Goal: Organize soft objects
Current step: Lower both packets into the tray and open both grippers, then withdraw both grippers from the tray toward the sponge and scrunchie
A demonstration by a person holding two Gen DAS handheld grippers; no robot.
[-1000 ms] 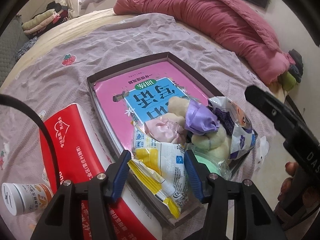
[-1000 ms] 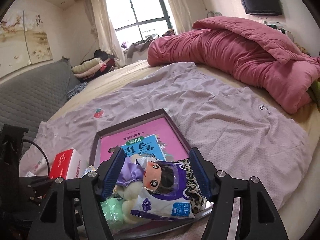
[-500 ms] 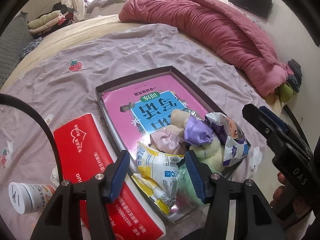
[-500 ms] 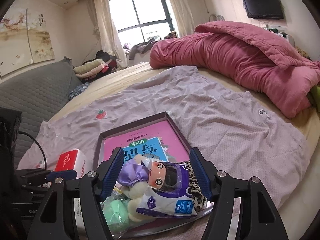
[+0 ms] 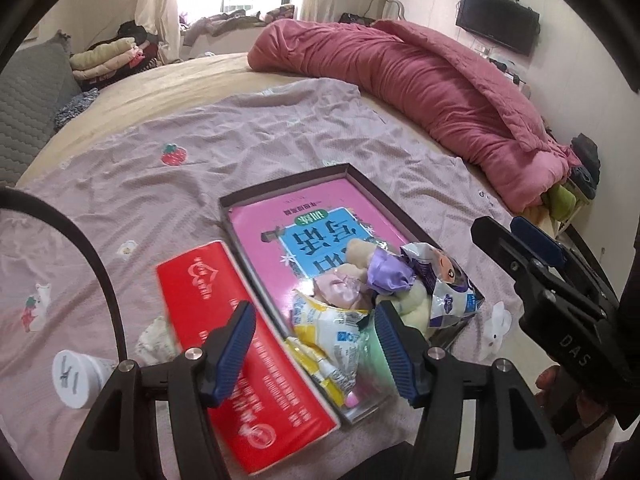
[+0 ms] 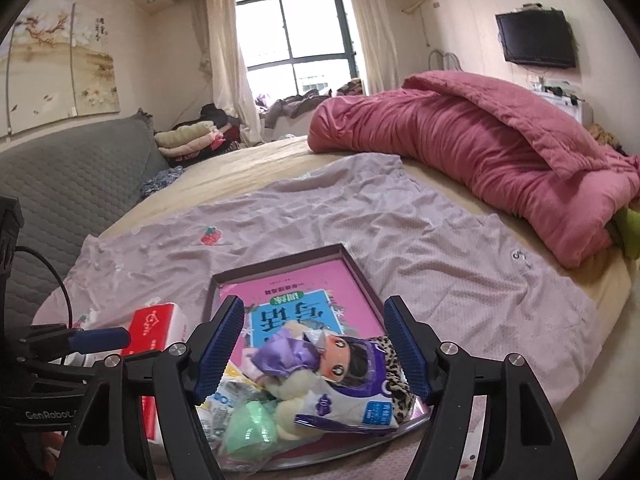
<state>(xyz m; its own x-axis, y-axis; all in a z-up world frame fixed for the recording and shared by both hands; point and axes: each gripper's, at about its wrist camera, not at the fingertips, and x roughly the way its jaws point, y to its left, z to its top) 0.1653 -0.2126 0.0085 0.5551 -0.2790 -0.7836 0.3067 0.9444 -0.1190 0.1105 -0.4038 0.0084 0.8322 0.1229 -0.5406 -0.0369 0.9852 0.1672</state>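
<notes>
Crinkled snack packets point(image 5: 332, 332), plush doll point(image 6: 296, 364) heaped in tray point(image 5: 280, 188); both claws agape, empty.

Pink book point(image 5: 308, 236) half hidden beneath soft toys point(image 5: 384, 280).

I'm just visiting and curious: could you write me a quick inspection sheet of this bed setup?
Surface: lilac sheet spread over the bed.
Job's things: shallow tray holding a pink book, plush toy and snack packets.
Clutter: red tissue pack, white bottle.
Grippers: left gripper and right gripper open, jaws just widening, holding nothing.
Cables: black cable.
Surroundings: pink duvet, window, wall TV.
</notes>
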